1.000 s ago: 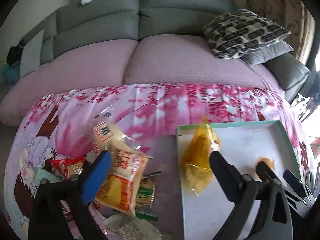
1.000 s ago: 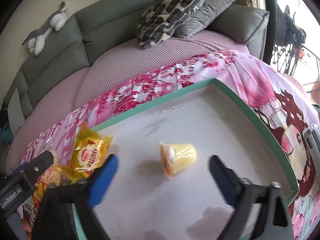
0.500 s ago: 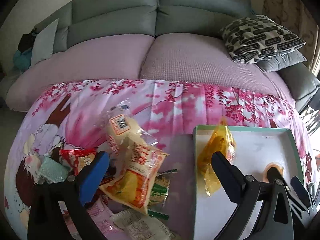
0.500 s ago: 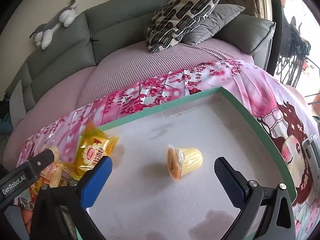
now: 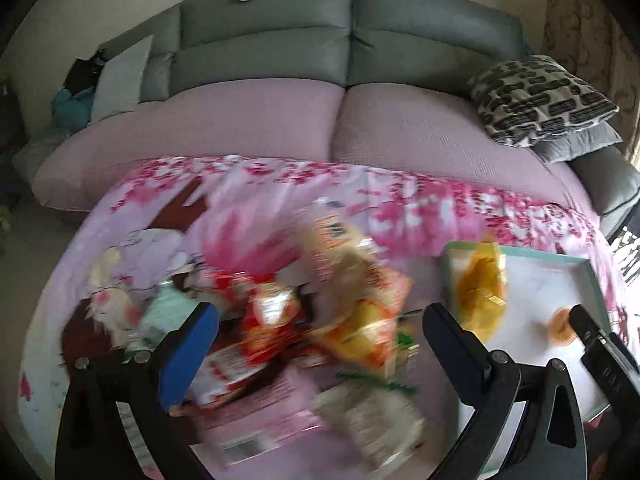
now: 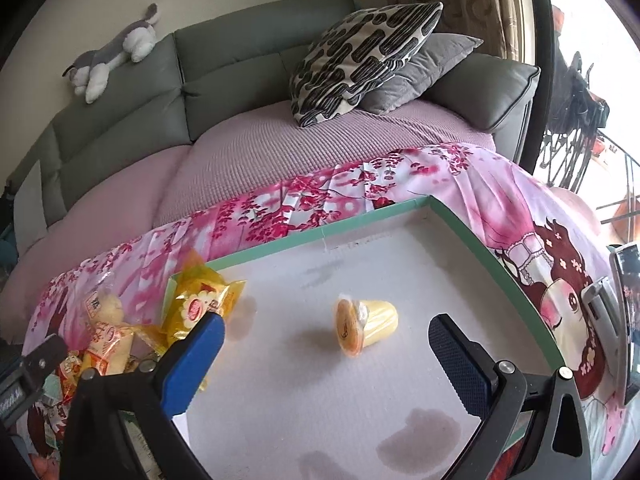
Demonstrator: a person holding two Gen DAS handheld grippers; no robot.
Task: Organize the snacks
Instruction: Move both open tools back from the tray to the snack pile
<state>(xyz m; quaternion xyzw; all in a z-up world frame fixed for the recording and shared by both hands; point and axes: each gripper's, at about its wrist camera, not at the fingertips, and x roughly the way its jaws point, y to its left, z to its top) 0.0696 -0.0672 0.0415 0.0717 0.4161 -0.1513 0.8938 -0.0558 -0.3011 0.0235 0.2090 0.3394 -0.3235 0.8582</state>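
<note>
A green-rimmed white tray (image 6: 384, 216) (image 5: 592, 276) lies on the pink floral cloth. In it, a yellow jelly cup (image 6: 366, 328) (image 5: 562, 326) lies on its side, and a yellow packet (image 6: 200, 304) (image 5: 480, 292) leans over the tray's left rim. My right gripper (image 6: 324, 352) is open above the tray, the cup between and beyond its fingers. My left gripper (image 5: 320, 344) is open over a blurred heap of snack bags (image 5: 352, 320) left of the tray, holding nothing. A red packet (image 5: 268, 320) lies in that heap.
A grey sofa with a mauve cover (image 5: 280, 120) runs behind the table. A patterned cushion (image 6: 360, 60) and a plush toy (image 6: 112, 56) sit on it. A phone on a stand (image 6: 624, 312) is at the table's right edge.
My left gripper has swung left, away from the tray and over the snack heap; its view is now motion-blurred. My right gripper has drawn back a little over the tray.
</note>
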